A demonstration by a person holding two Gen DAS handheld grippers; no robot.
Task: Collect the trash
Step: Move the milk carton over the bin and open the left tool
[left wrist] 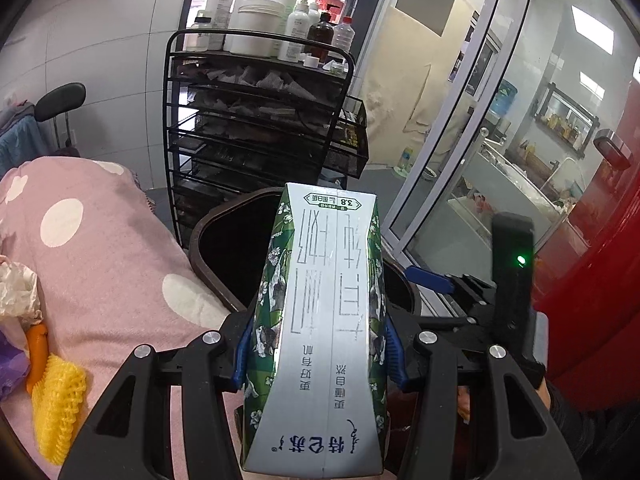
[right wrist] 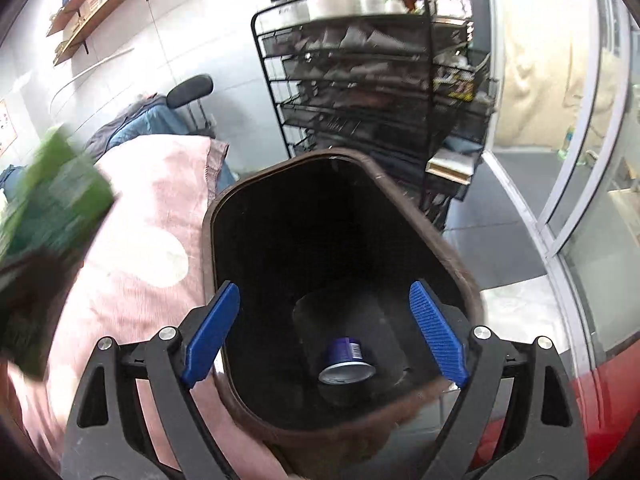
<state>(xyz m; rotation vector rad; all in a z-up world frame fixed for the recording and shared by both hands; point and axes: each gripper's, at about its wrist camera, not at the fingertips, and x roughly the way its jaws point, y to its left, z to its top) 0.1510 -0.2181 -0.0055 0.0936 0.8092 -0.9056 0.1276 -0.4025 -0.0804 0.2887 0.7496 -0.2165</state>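
Meanwhile the left gripper (left wrist: 320, 344) pinches a milk carton (left wrist: 320, 332) while the right gripper's (right wrist: 326, 330) fingers (right wrist: 438, 330) hang spread above the brown trash bin (right wrist: 432, 236).

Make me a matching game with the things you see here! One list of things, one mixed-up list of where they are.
Things:
1. green and silver milk carton
2. small blue can
3. white pump bottles
4. yellow foam net

Places:
A. on top of the black wire rack
B. at the bottom of the dark brown trash bin
C. on the pink dotted blanket
D. pinched in the left hand-held gripper

Pairs: 1-D, 2-B, 3-A, 4-C
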